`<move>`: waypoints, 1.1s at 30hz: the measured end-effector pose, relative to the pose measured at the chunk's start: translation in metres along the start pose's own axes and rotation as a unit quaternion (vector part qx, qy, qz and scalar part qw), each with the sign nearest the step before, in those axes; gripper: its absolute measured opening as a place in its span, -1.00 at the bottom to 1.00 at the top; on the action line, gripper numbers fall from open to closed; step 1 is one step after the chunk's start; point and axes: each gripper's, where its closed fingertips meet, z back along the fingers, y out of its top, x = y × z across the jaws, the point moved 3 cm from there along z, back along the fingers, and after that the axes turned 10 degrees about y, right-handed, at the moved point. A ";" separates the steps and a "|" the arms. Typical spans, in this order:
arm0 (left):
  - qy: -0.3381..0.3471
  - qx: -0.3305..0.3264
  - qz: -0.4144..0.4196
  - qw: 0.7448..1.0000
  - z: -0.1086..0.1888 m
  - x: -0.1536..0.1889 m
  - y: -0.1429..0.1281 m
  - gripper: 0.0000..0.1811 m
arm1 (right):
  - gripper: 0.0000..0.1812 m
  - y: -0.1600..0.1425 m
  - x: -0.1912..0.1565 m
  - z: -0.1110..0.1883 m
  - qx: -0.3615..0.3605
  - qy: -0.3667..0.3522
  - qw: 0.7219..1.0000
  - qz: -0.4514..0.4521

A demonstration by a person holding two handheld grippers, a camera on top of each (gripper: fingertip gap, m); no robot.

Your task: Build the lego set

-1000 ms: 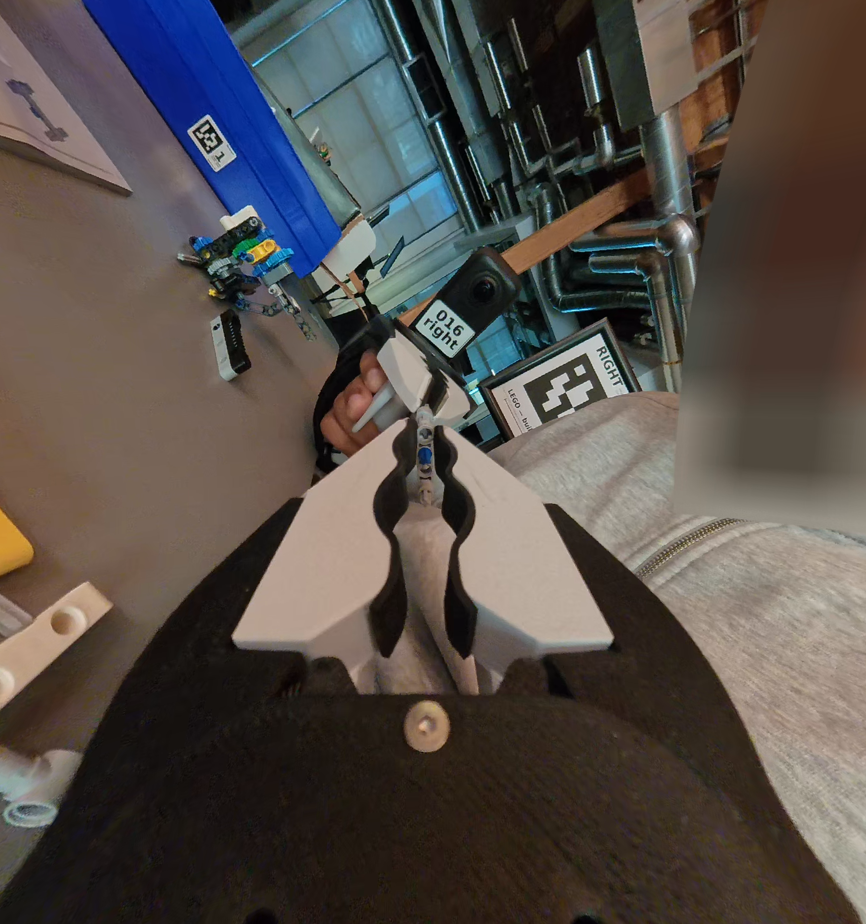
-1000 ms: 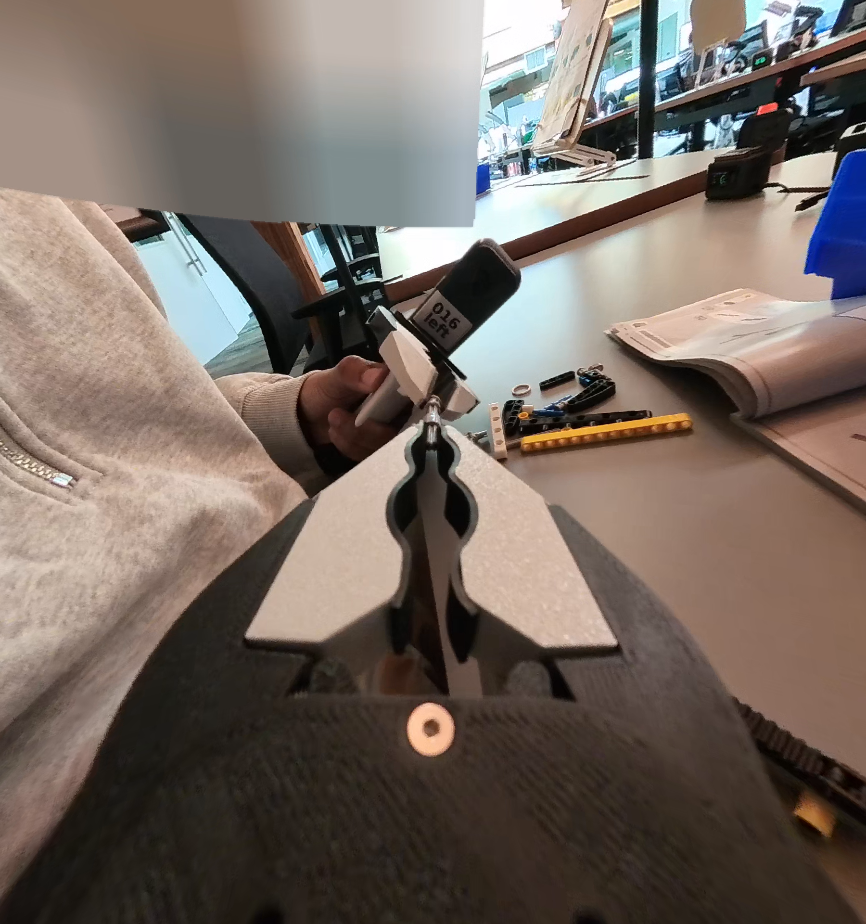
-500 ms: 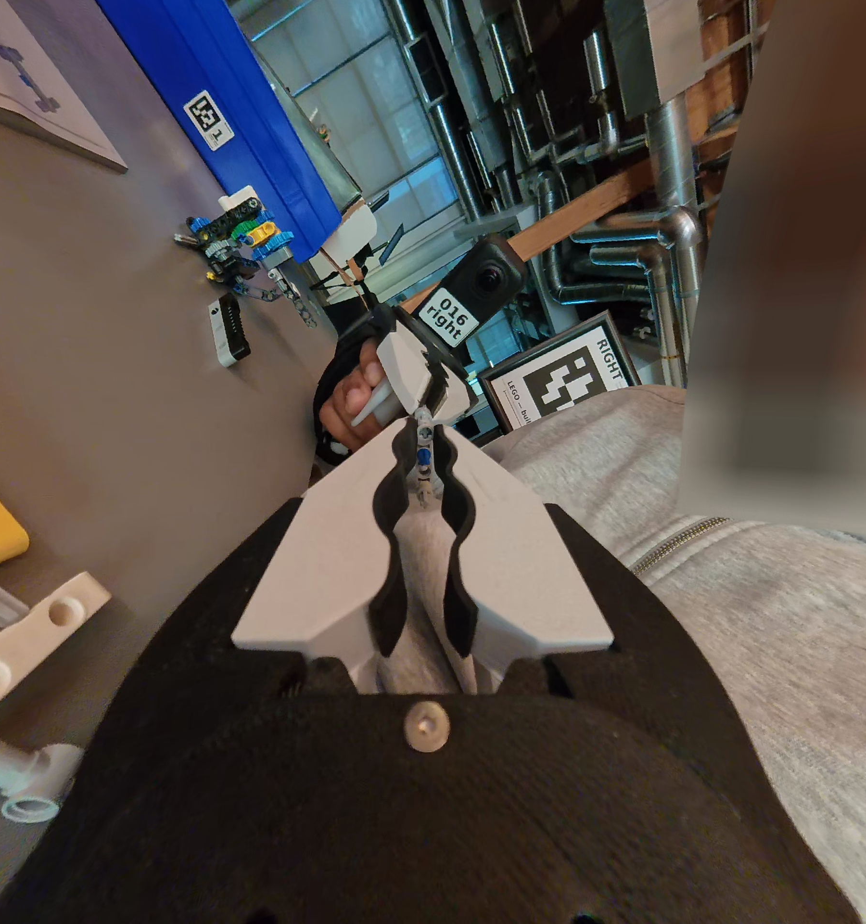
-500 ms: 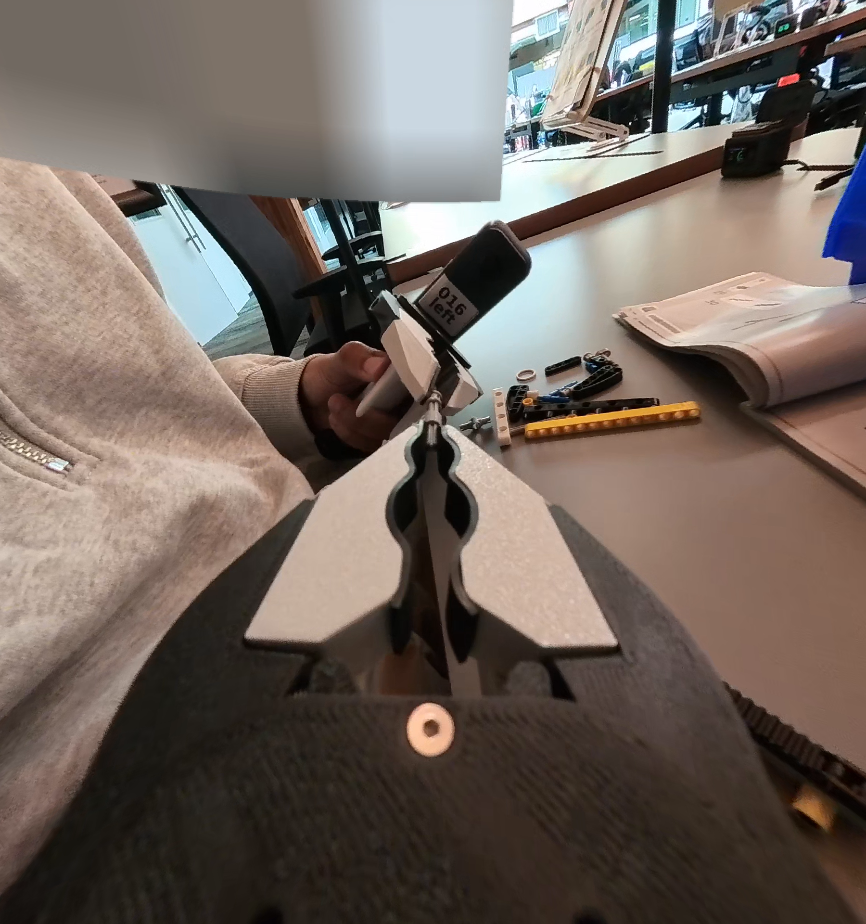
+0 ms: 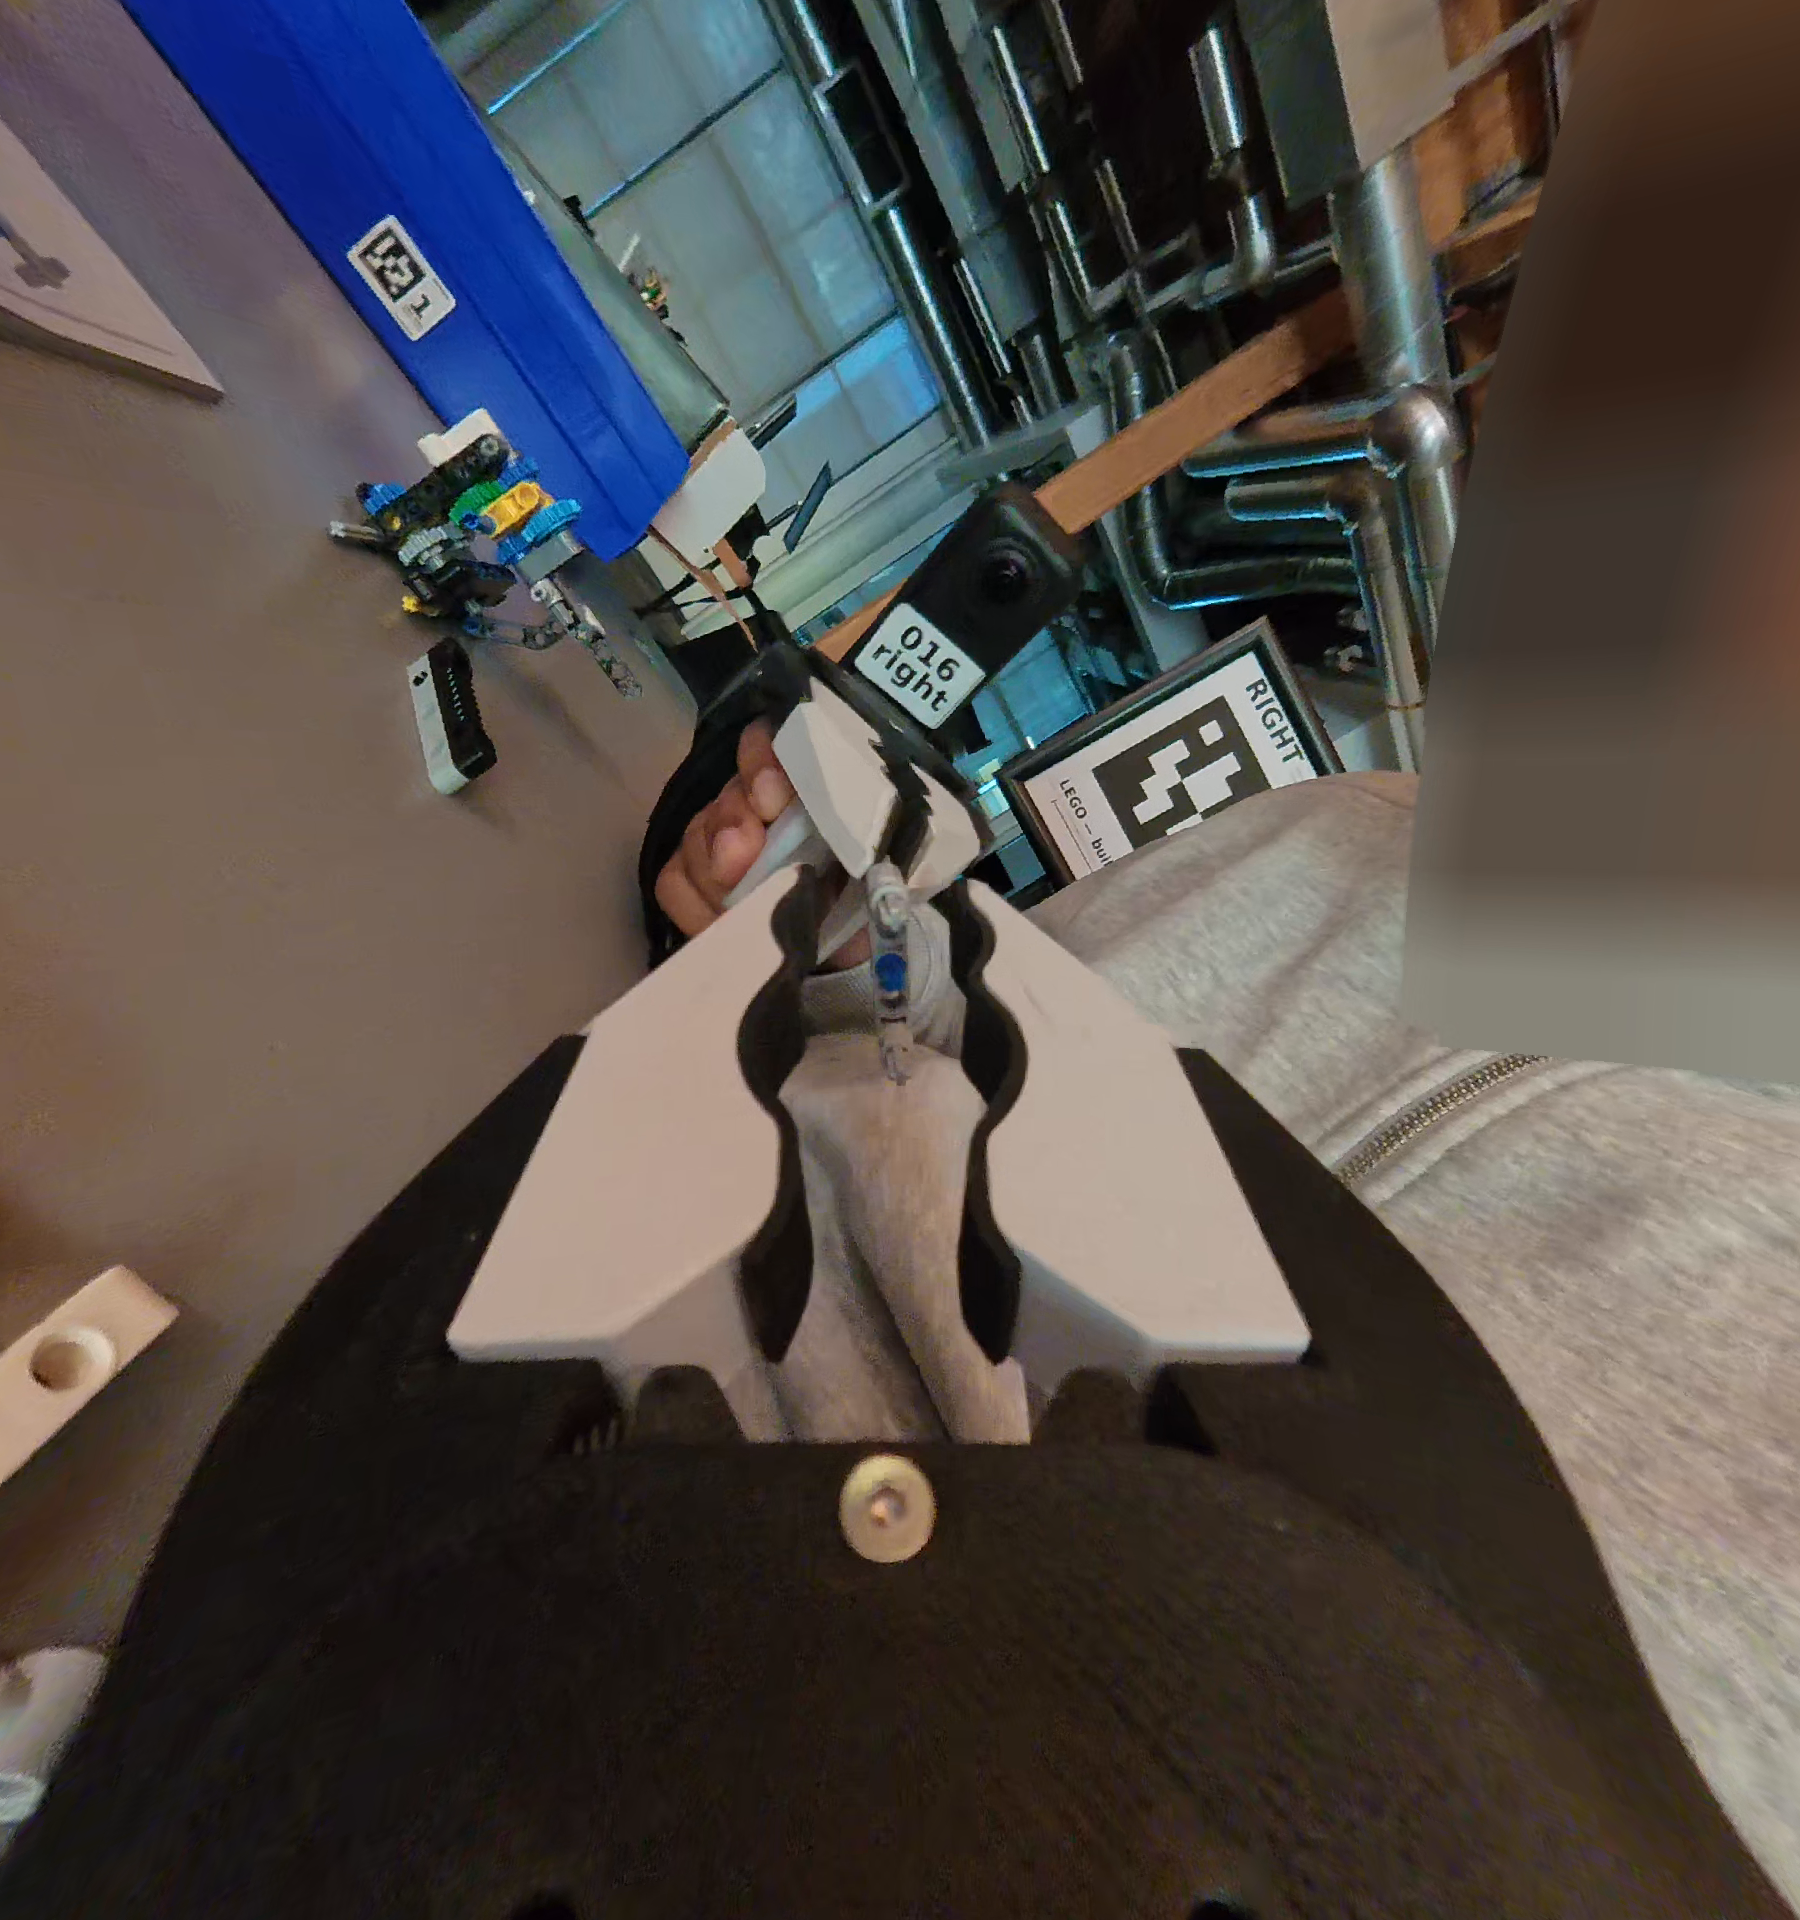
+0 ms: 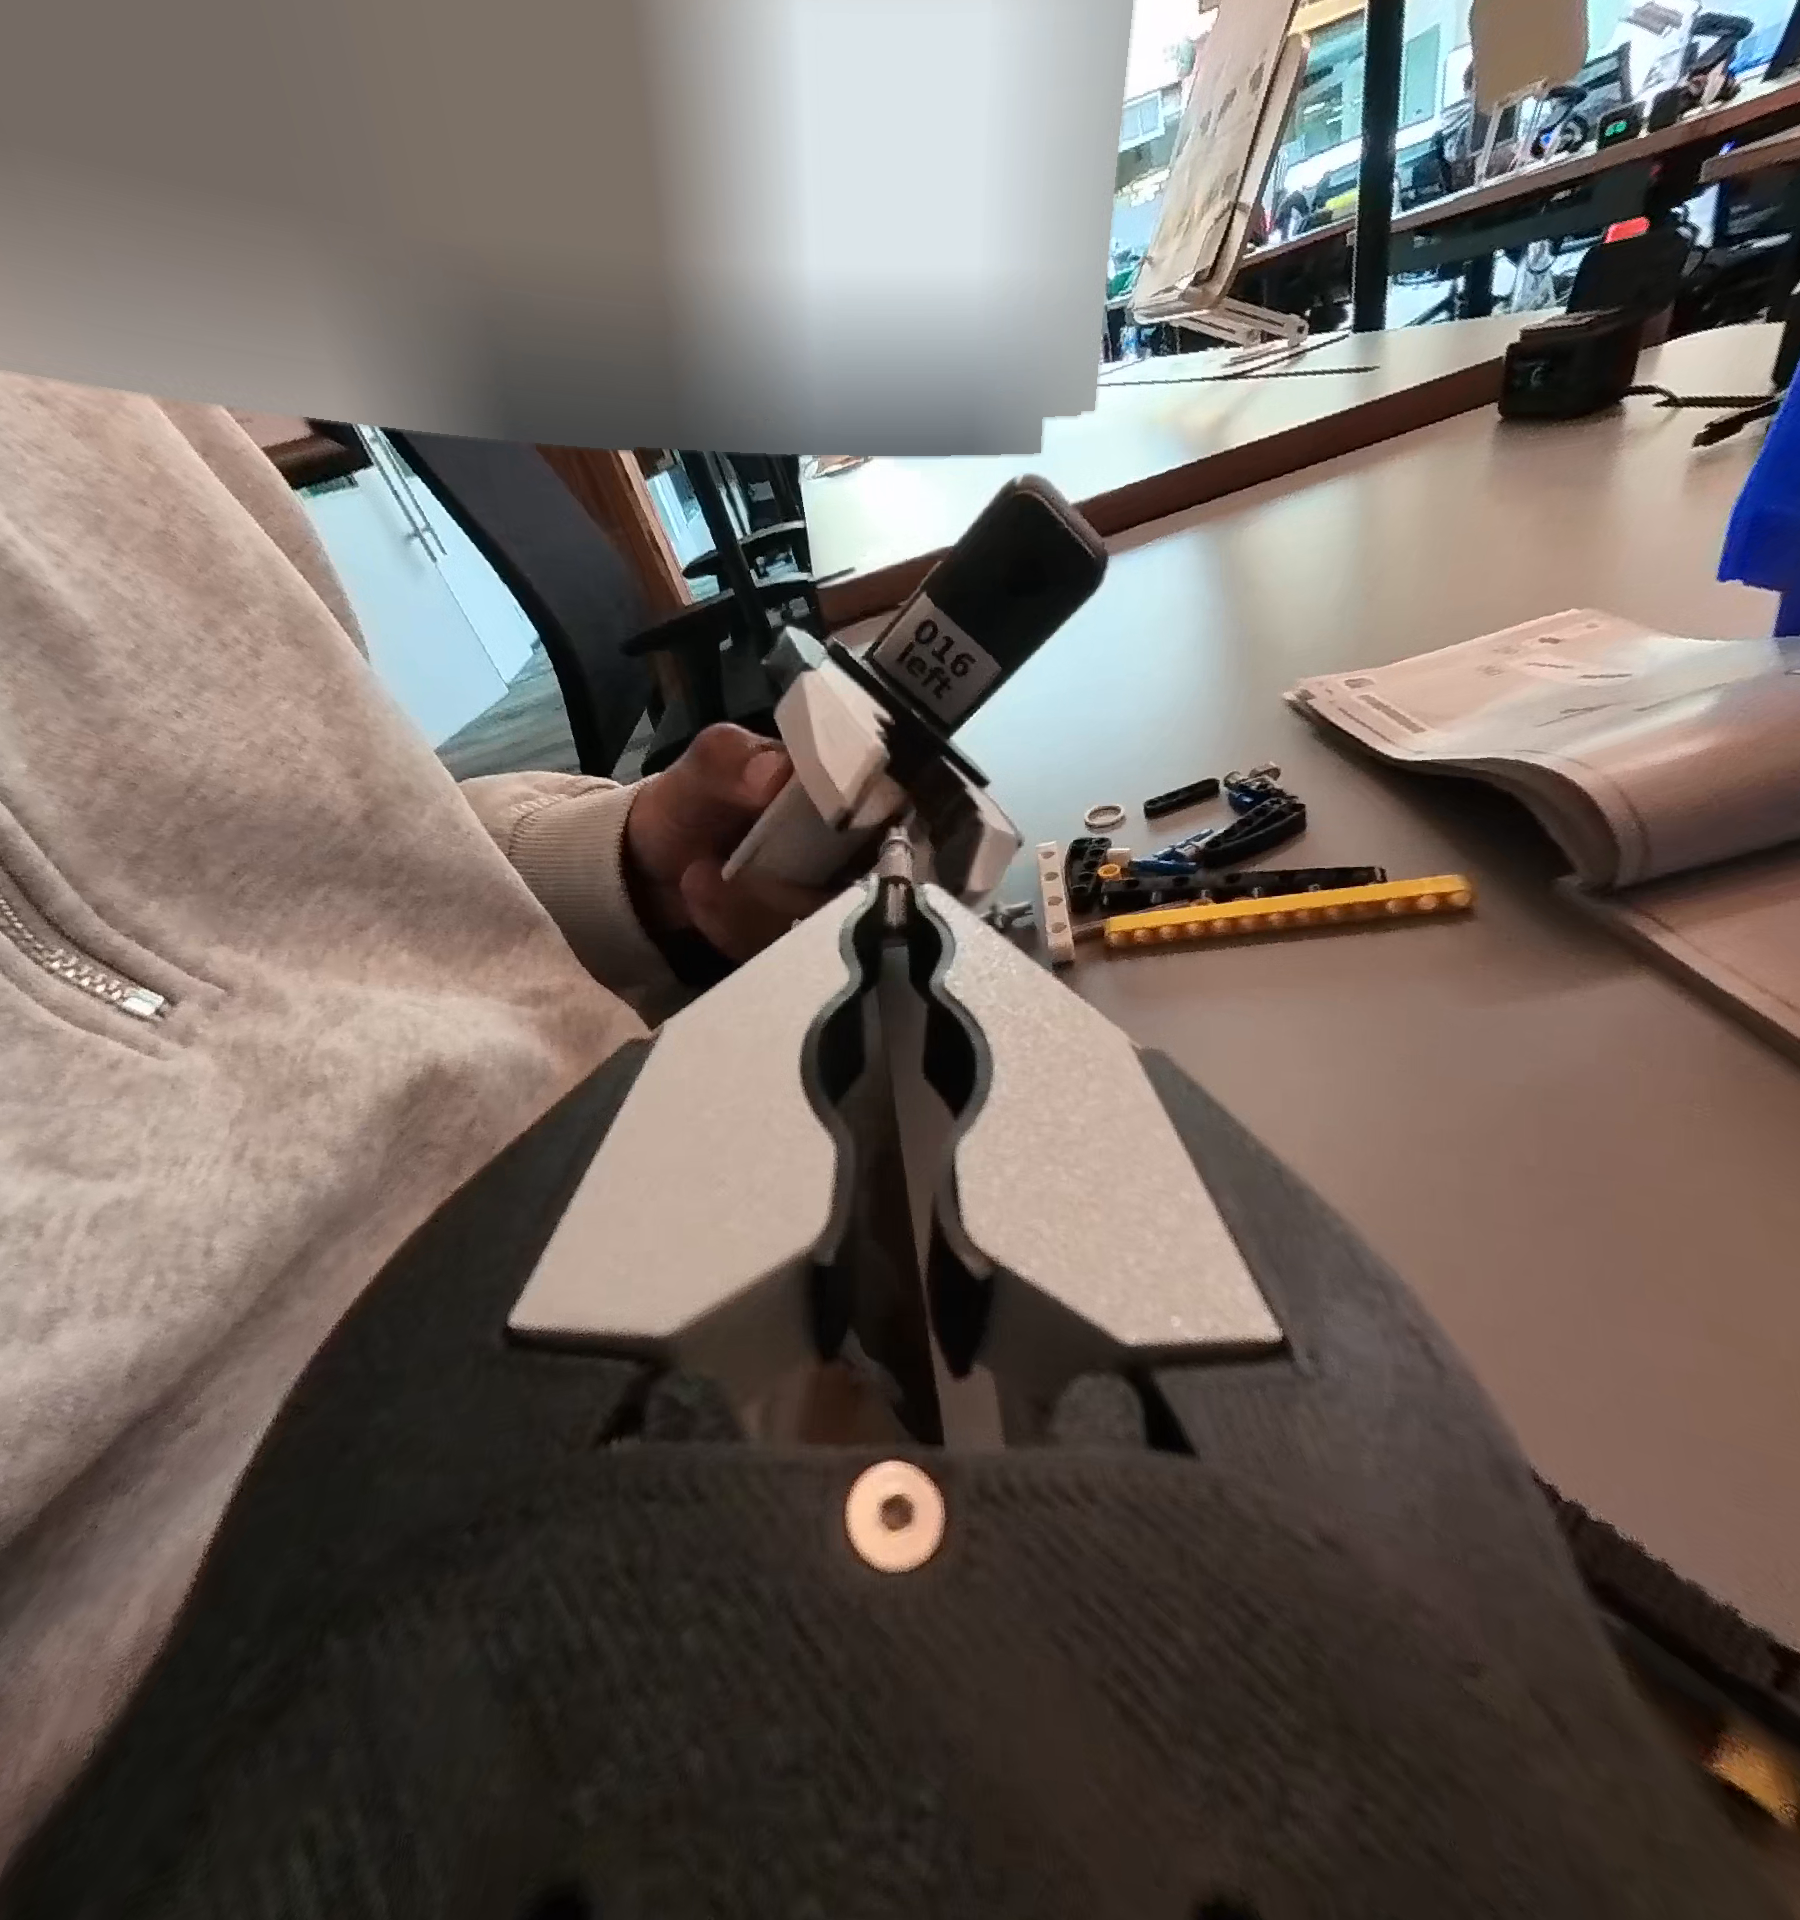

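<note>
A thin grey axle piece with a blue bush [image 5: 887, 975] is held in mid air in front of a person's grey hoodie. My right gripper [image 6: 896, 900] is shut on its end; the axle's tip [image 6: 897, 860] pokes out past the fingertips. In the left wrist view the right gripper [image 5: 901, 836] comes in from above, holding the piece. My left gripper [image 5: 880, 920] is open, and the piece hangs in the gap between its fingers without touching them. The left gripper also shows in the right wrist view [image 6: 911, 826], tip to tip with the right one.
A part-built Lego assembly [image 5: 470, 530] and a black-and-white piece [image 5: 449, 717] lie by a blue bin [image 5: 439, 239]. A yellow beam [image 6: 1291, 909], black beams [image 6: 1239, 831] and an open instruction booklet [image 6: 1602, 727] lie on the grey table. A white beam [image 5: 44, 1371] lies near my left gripper. Less than 4 cm separates the two grippers' tips. The part-built Lego assembly [image 5: 470, 530] is about equally far from each gripper, around 20 cm.
My left gripper's jaws have opened and let go of the axle piece. The right gripper stays shut on it. Both grippers have barely moved.
</note>
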 end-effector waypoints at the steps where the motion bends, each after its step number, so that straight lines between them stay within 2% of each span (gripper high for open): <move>1: -0.002 0.005 -0.003 1.000 0.002 0.001 0.002 -0.75 | -0.97 0.001 0.001 0.001 0.006 -0.002 1.000 -0.004; 6: 0.006 0.030 -0.020 0.999 0.009 0.001 0.010 -0.76 | -0.97 0.008 0.008 0.010 0.047 -0.007 0.998 -0.034; 14: 0.046 0.023 -0.079 0.996 0.005 0.000 0.007 -0.73 | -0.97 0.009 0.013 0.014 0.058 -0.015 0.996 -0.059; 33: 0.032 0.025 -0.077 0.996 0.005 0.004 0.007 -0.73 | -0.98 0.011 0.015 0.019 0.084 -0.006 0.993 -0.088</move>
